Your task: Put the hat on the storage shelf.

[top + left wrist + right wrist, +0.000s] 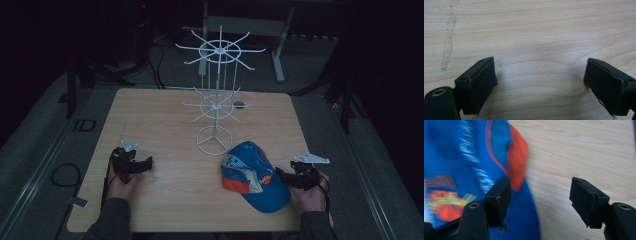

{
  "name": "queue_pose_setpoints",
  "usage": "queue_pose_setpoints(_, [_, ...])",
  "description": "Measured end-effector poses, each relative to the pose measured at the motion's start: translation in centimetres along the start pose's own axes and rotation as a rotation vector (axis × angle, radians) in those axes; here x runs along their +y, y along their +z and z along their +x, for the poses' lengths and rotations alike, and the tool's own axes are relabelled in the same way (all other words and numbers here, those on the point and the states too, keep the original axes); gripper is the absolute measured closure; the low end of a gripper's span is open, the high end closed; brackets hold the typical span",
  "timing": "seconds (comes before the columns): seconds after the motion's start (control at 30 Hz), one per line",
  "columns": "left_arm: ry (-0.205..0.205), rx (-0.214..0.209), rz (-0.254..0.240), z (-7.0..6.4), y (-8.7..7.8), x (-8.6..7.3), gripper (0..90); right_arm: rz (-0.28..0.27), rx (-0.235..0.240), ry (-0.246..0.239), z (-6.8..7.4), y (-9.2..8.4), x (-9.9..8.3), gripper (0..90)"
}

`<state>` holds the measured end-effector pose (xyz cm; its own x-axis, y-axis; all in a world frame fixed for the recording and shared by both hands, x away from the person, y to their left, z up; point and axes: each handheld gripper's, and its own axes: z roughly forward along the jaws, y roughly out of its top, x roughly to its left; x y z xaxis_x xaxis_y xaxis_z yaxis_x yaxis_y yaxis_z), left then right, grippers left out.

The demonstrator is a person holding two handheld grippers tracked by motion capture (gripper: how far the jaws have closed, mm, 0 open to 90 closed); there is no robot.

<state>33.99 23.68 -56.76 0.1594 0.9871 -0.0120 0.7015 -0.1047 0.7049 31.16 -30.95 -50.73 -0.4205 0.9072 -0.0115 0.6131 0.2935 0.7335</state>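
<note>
Dark room, with a wooden table (pixel 165 115). On it, a blue and orange cap (pixel 255 176) lay beside the white wire rack (pixel 216 97). It looked soft and light; the stiff brim seemed best to pinch. The right gripper (pixel 280 175) gaped beside it, holding nothing. The left gripper (pixel 149 162) gaped too.

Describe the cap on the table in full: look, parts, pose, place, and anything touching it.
The cap is blue fabric with an orange-edged brim and a printed cartoon graphic with white lettering. It lies flat on the wooden table, near its front right, just in front of the white wire rack. The right gripper is at its right edge, jaws open, not clamping it.
</note>
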Motion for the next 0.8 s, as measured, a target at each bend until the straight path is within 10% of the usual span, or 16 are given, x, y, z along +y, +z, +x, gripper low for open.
queue_pose_setpoints(0.47, [0.005,-0.006,-0.001,-0.1,0.0,0.0,11.4,-0.019,0.165,-0.091,4.4,-1.6,2.1,19.5])
queue_pose_setpoints(0.8, [0.009,-0.009,-0.002,-0.2,0.0,0.0,11.4,0.091,0.167,-0.14,6.1,0.6,2.8,13.6])
